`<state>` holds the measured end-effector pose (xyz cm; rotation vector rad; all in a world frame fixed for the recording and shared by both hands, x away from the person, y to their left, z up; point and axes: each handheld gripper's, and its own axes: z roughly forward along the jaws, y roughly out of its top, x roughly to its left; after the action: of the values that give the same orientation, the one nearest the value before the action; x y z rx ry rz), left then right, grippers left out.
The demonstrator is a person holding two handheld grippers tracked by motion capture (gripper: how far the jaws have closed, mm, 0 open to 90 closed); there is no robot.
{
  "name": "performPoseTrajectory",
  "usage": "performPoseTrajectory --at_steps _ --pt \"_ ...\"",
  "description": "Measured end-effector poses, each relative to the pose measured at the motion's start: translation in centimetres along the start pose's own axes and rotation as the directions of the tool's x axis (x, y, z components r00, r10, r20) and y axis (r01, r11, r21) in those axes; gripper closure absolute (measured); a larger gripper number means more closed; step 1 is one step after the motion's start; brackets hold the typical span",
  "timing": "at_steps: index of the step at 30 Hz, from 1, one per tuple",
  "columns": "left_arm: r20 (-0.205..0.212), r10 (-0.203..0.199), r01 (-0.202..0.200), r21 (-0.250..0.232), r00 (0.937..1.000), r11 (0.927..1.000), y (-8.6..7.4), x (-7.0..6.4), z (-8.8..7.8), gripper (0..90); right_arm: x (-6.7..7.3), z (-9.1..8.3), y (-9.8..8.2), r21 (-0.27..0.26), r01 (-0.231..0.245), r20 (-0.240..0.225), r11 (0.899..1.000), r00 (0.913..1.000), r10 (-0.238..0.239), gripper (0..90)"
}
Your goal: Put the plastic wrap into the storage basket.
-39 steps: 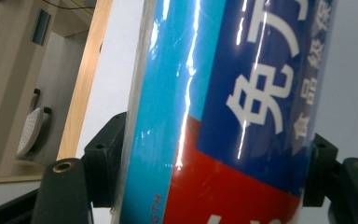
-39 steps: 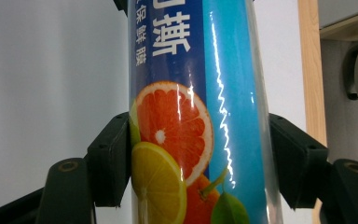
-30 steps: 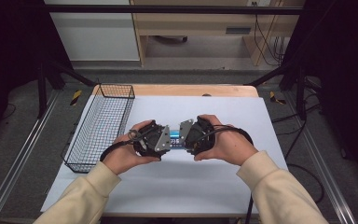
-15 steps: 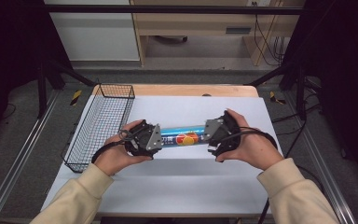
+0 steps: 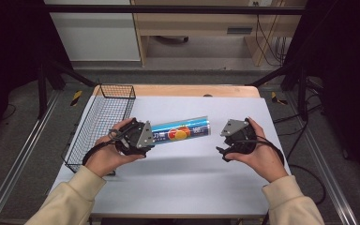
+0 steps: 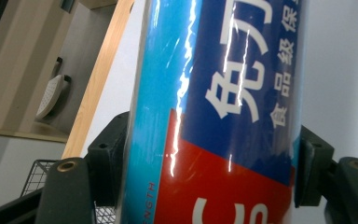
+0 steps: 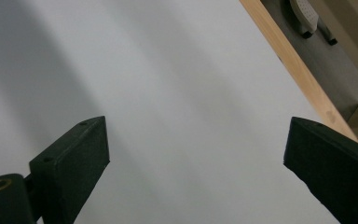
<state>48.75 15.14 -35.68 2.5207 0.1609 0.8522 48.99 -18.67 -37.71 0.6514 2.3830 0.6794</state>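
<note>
Left gripper [image 5: 143,138] clamps the tube [image 5: 182,132], right gripper [image 5: 223,149] gapes empty; next, swing it toward the basket [image 5: 104,123] at nine o'clock.

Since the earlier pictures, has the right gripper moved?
Yes. The right gripper has drawn off rightward, farther from the wire basket, leaving the blue roll in the left gripper; its jaws have just been opening, empty.

Between my left jaws, a glossy film-wrapped box [image 6: 214,116]; beneath my right jaws, matt white table [image 7: 168,93] edged in bare wood; beyond, wire-mesh basket [image 5: 101,122]
</note>
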Motion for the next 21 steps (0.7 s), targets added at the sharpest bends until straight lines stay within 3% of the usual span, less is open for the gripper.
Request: performPoseTrajectory --at_steps 4,5,7,8,9,10,11,12,15,19,21 --pt "-0.009 -0.022 0.022 0.002 0.9997 0.9998 -0.1 0.2 -0.1 29.7 0.7 0.9 -1.3 -0.02 -0.075 0.036 0.997 0.9965 0.076 7.4" --pt "-0.009 -0.028 0.028 0.005 0.9996 0.9996 -0.1 0.3 -0.1 29.7 0.7 0.9 -1.3 -0.02 -0.075 0.036 0.997 0.9965 0.076 7.4" --pt "-0.02 -0.038 0.038 0.006 0.9991 0.9993 -0.2 0.4 -0.2 29.7 1.0 1.7 -1.9 -0.009 -0.128 0.054 0.992 0.9903 0.128 6.1" --pt "-0.02 -0.049 0.049 0.004 0.9986 0.9988 -0.2 0.4 -0.3 29.8 1.3 2.3 -2.6 -0.005 -0.167 0.075 0.986 0.9831 0.167 6.6" --pt "-0.023 -0.052 0.052 0.007 0.9984 0.9986 -0.3 0.5 -0.4 29.8 1.3 2.3 -2.6 -0.005 -0.167 0.075 0.986 0.9831 0.167 6.6" --pt "-0.032 -0.072 0.072 0.003 0.9969 0.9974 -0.3 0.7 -0.5 29.8 1.5 3.0 -3.3 0.01 -0.218 0.106 0.976 0.9706 0.216 6.4" --pt "-0.032 -0.072 0.072 0.003 0.9969 0.9974 -0.3 0.7 -0.5 29.9 1.5 3.0 -3.3 0.01 -0.218 0.106 0.976 0.9706 0.216 6.4" --pt "-0.038 -0.083 0.083 0.006 0.9958 0.9965 -0.3 0.7 -0.6 29.9 1.5 3.3 -3.7 0.016 -0.242 0.125 0.97 0.9632 0.238 6.5" --pt "-0.053 -0.11 0.111 0.003 0.9925 0.9938 -0.3 0.9 -0.8 29.9 1.3 4.2 -4.7 -0.001 -0.346 0.168 0.938 0.9248 0.341 6.3" --pt "-0.073 -0.137 0.138 0.002 0.9879 0.9905 -0.4 1.3 -1.5 30.1 1.5 4.7 -5.9 -0.05 -0.424 0.202 0.904 0.8824 0.425 5.7" --pt "-0.083 -0.15 0.15 0.002 0.9852 0.9886 -0.4 1.4 -1.9 30.0 1.5 4.7 -6.1 -0.054 -0.421 0.205 0.906 0.8829 0.422 5.5"
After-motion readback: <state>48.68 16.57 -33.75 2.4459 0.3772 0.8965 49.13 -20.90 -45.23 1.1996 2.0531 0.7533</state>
